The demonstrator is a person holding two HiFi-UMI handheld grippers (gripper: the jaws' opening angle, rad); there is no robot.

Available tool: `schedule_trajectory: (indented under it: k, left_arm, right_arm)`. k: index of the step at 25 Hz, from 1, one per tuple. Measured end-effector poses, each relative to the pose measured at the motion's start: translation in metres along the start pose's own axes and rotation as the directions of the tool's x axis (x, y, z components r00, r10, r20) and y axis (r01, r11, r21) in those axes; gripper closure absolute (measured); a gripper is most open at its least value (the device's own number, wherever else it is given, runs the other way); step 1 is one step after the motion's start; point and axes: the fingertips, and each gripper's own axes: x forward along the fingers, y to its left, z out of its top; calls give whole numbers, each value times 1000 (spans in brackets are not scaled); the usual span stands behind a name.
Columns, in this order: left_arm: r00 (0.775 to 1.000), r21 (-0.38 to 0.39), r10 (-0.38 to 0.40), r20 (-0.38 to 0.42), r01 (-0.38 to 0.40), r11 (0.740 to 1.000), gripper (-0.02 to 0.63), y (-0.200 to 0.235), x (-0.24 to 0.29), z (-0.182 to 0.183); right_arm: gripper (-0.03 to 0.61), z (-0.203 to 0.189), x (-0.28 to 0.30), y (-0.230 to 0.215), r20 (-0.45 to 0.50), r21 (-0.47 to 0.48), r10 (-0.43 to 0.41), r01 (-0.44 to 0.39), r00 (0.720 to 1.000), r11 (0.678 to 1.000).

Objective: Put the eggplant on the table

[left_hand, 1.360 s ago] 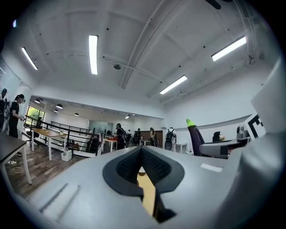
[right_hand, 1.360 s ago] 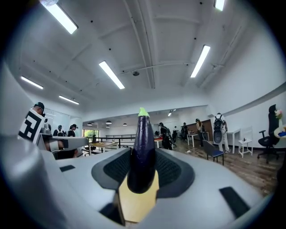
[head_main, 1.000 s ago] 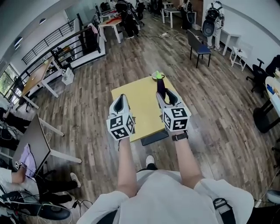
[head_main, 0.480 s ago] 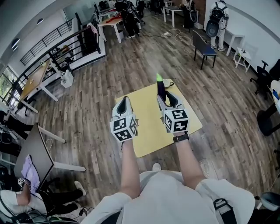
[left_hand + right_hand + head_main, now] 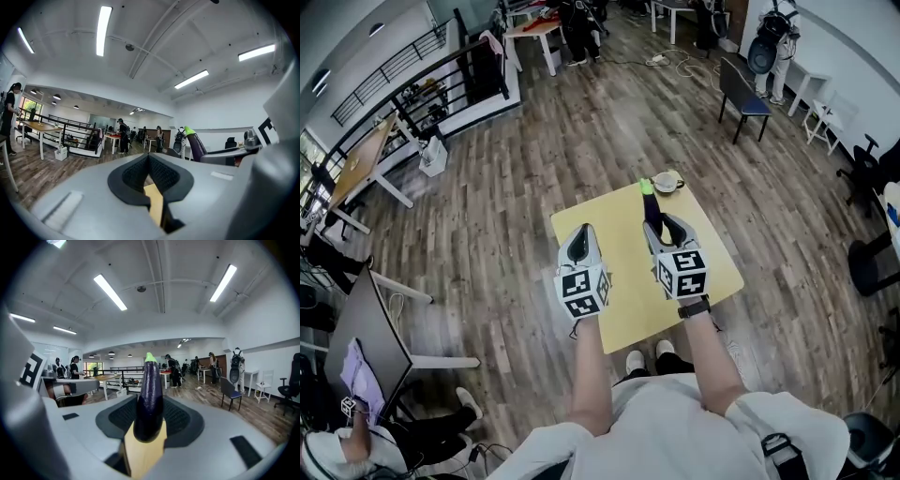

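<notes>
While right tongs (image 5: 149,409) clamp the eggplant (image 5: 150,392), left tongs (image 5: 149,160) together — cup (image 5: 666,182) only overhead

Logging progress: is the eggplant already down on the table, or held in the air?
Held: the right gripper is shut on the eggplant, which juts forward above the yellow table.
</notes>
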Motion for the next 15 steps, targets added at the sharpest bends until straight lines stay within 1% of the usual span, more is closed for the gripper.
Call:
schedule_trajectory:
  k: [7, 10, 15]
  left_arm:
    - [999, -39, -5, -53, 3, 999, 604, 7, 20, -34]
    - [997, -30, -12, -71, 10, 1000, 604, 1, 27, -44]
    - [994, -22, -32, -104, 30, 999, 604, -10, 38, -70]
  right_arm:
    - [403, -38, 24, -15, -89, 17, 13, -12, 996, 1000]
    - [403, -51, 28, -22, -119, 21, 23, -21, 993, 1000]
    - [403, -81, 38, -34, -168, 68, 23, -11, 986, 998]
